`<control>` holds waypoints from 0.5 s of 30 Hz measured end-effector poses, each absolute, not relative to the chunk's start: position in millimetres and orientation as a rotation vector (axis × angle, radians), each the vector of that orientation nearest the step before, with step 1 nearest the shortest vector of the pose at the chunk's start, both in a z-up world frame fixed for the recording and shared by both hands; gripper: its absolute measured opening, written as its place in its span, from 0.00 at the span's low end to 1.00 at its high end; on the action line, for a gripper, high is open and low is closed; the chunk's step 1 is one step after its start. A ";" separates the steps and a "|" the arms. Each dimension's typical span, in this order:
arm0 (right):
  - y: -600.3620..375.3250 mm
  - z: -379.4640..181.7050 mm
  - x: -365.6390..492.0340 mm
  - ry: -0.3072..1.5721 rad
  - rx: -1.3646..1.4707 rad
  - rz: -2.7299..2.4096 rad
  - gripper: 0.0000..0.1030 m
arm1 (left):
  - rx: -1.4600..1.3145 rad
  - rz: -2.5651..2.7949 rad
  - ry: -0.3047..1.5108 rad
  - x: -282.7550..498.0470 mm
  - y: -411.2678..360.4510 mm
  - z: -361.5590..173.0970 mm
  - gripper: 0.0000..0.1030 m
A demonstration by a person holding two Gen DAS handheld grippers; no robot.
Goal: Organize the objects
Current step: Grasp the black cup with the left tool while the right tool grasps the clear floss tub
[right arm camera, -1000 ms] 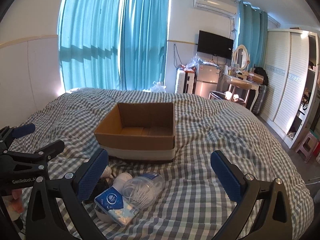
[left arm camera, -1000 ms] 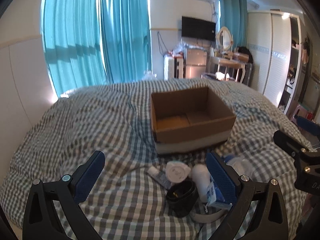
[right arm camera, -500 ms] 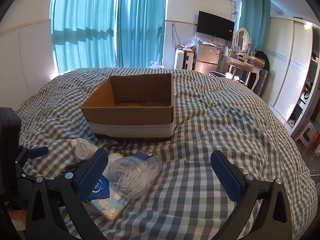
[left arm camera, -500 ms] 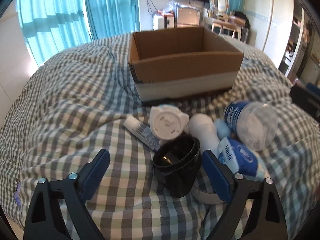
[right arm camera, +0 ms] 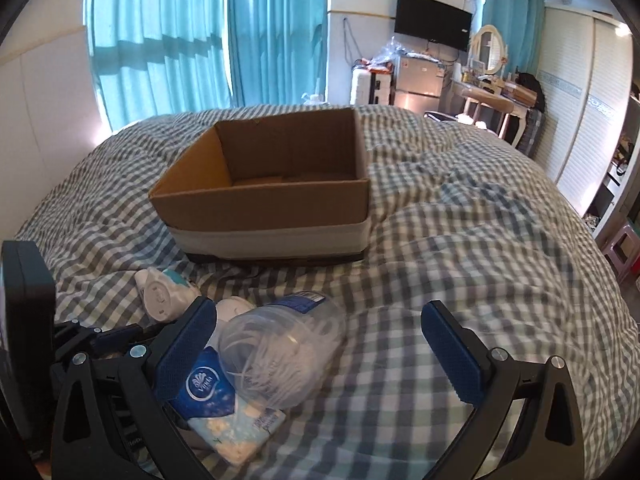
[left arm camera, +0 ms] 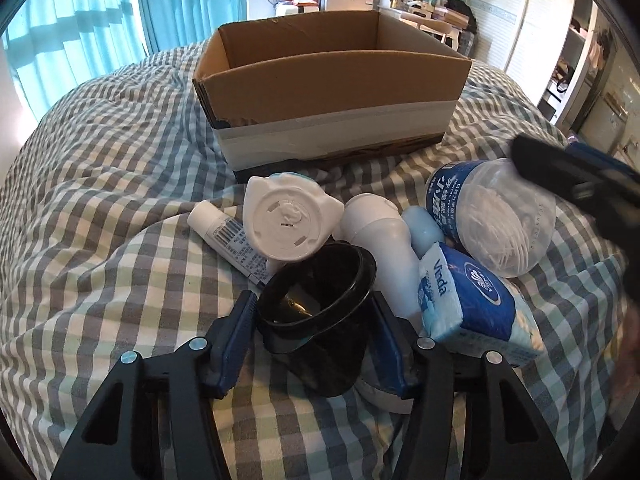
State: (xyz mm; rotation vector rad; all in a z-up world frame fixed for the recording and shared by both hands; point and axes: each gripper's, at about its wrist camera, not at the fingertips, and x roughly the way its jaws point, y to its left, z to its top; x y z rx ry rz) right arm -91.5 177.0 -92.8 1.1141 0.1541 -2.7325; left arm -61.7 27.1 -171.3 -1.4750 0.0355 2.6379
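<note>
Left claw (left arm camera: 312, 322) closed around a black plastic cup (left arm camera: 316, 320), its blue pads flanking the cup's wall just below the flared rim. The cup stands nearly upright on the checked bedspread (left arm camera: 120, 208), in front of the open cardboard box (left arm camera: 332, 92) and at the near edge of a cluster of toiletries. It looks rigid, smooth and light, so a grip low on the wall should resist slipping better than one on the rim. Behind it, towards the box, lie a round white lid-shaped piece (left arm camera: 290, 220), a small white tube (left arm camera: 228, 236), a white bottle (left arm camera: 380, 232), a clear jar of cotton swabs (left arm camera: 496, 216) and a soft Vinda tissue pack (left arm camera: 472, 300). Right claw (right arm camera: 324, 348) spread wide and empty, near the jar.
</note>
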 end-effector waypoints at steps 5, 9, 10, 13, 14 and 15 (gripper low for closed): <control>161.0 -110.8 -102.2 0.207 1.185 -2.695 0.99 | -1.453 2.674 0.007 -51.3 20.3 -160.5 0.55; 155.9 -125.7 -106.5 0.251 1.257 -2.682 0.94 | -1.433 2.718 0.022 -44.1 14.7 -151.2 0.55; 154.5 -127.2 -107.0 0.246 1.262 -2.676 0.92 | -1.426 2.727 0.027 -40.7 14.0 -150.7 0.55; 155.4 -130.6 -104.2 0.249 1.270 -2.662 0.84 | -1.412 2.735 0.020 -36.0 11.3 -145.3 0.55; 155.1 -131.8 -102.9 0.249 1.276 -2.653 0.81 | -1.406 2.739 0.009 -34.3 9.7 -143.9 0.55; 154.6 -132.7 -102.2 0.256 1.283 -2.646 0.79 | -1.402 2.741 0.001 -34.0 7.2 -142.5 0.55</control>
